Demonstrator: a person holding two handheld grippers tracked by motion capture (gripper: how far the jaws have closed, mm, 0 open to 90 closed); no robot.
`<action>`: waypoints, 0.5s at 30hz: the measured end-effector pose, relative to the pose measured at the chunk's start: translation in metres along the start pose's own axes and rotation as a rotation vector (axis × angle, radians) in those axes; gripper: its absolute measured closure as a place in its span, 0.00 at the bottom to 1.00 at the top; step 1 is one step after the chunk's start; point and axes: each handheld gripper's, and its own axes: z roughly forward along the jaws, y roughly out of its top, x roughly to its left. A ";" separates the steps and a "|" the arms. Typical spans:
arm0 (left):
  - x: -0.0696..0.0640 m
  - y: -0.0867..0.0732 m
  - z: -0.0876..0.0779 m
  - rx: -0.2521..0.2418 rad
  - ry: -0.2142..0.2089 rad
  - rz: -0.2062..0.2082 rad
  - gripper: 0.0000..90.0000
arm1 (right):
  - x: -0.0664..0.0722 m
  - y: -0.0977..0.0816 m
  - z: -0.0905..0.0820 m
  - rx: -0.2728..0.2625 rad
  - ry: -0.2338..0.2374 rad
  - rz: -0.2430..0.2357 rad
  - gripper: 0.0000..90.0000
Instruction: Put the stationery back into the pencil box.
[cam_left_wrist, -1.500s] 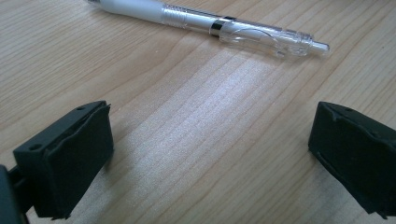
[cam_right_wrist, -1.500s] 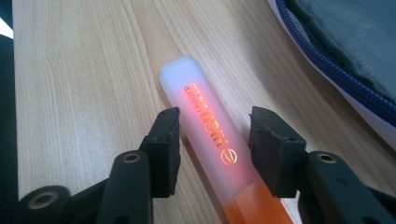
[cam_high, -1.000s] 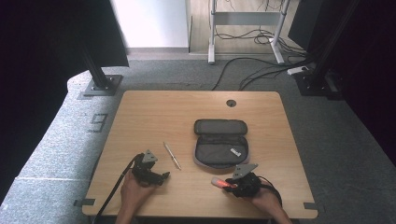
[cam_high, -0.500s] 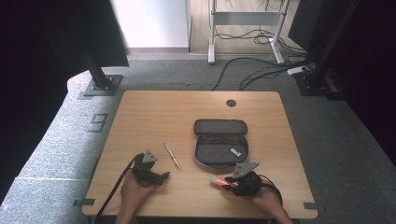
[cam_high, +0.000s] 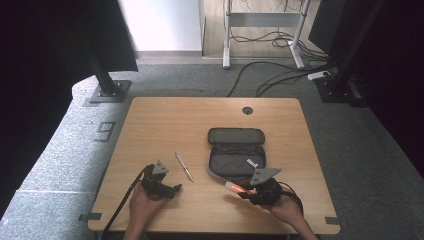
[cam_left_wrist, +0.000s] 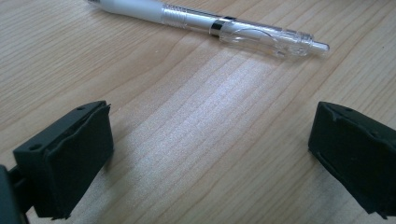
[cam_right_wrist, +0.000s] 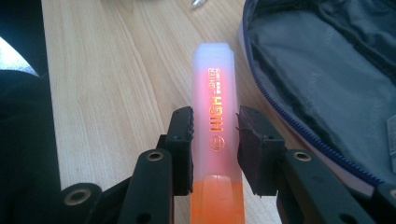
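Beside the open pencil case (cam_high: 236, 159), the right gripper (cam_right_wrist: 215, 126) clamps an orange highlighter (cam_right_wrist: 215, 116); its smooth barrel could slip. Left gripper (cam_left_wrist: 205, 154) gapes empty.

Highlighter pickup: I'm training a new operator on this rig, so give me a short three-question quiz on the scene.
1. True or false: the right claw is shut on the highlighter.
2. What lies just beyond the left claw on the table? A) pen B) scissors C) eraser
3. Is the pencil case zipped closed or lying open?

Key
1. True; the pads press both its sides.
2. A, the pen, untouched between wide-open jaws.
3. Lying open, its grey lining showing beside the highlighter.
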 end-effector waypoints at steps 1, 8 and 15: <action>0.000 0.000 0.000 0.000 0.000 0.000 0.00 | 0.000 0.000 0.000 0.000 0.000 0.000 0.73; 0.000 0.000 0.000 0.000 0.000 0.000 0.00 | -0.005 0.009 -0.007 -0.010 -0.021 0.001 0.73; 0.000 0.000 0.000 0.000 0.000 0.000 0.00 | -0.012 0.016 -0.015 -0.019 -0.042 0.007 0.73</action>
